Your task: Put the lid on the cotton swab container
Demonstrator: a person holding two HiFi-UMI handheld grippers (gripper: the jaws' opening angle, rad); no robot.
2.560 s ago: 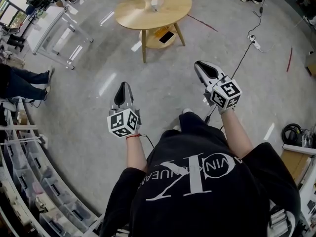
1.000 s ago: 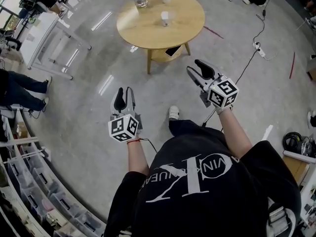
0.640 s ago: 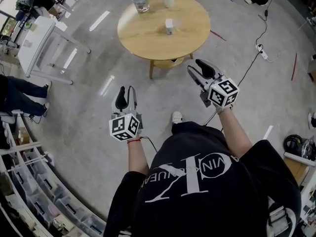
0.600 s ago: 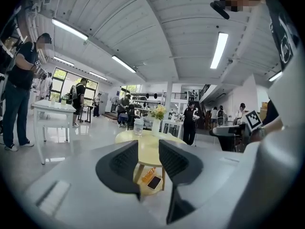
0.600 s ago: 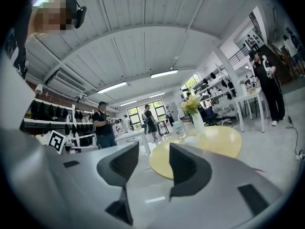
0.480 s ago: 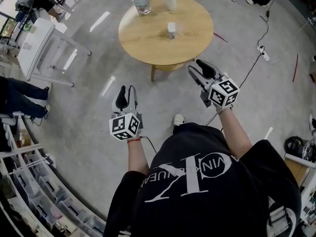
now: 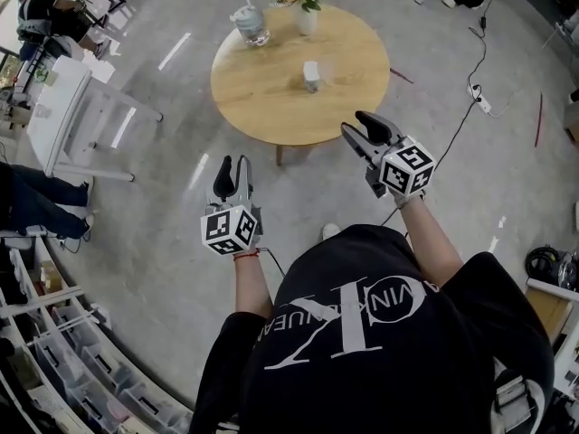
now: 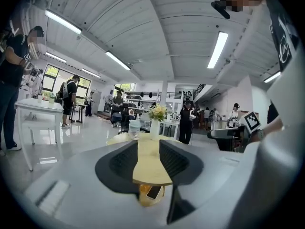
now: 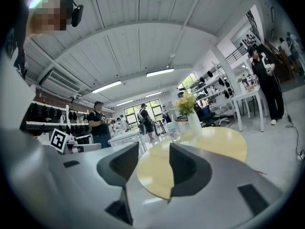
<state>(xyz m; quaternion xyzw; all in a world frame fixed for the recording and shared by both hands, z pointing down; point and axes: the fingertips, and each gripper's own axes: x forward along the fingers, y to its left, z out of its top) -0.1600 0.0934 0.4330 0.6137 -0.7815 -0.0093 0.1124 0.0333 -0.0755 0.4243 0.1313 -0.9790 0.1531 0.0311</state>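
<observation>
Left tool point(image 7: 233, 163) jaws apart, empty | right tool point(image 7: 353, 123) jaws apart, empty

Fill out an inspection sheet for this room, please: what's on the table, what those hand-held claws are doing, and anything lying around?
Surface: round wooden table, mostly bare.
Job's things: small white container near the table's middle; its lid is too small to make out.
Clutter: flower vase and glass jar at the far edge; phone on the lower shelf.
Grippers: left gripper and right gripper both open and empty, held in the air near the table.
Cables: black cable and power strip on the floor, right.
Surroundings: white table, seated person's legs, storage shelves, all left.
</observation>
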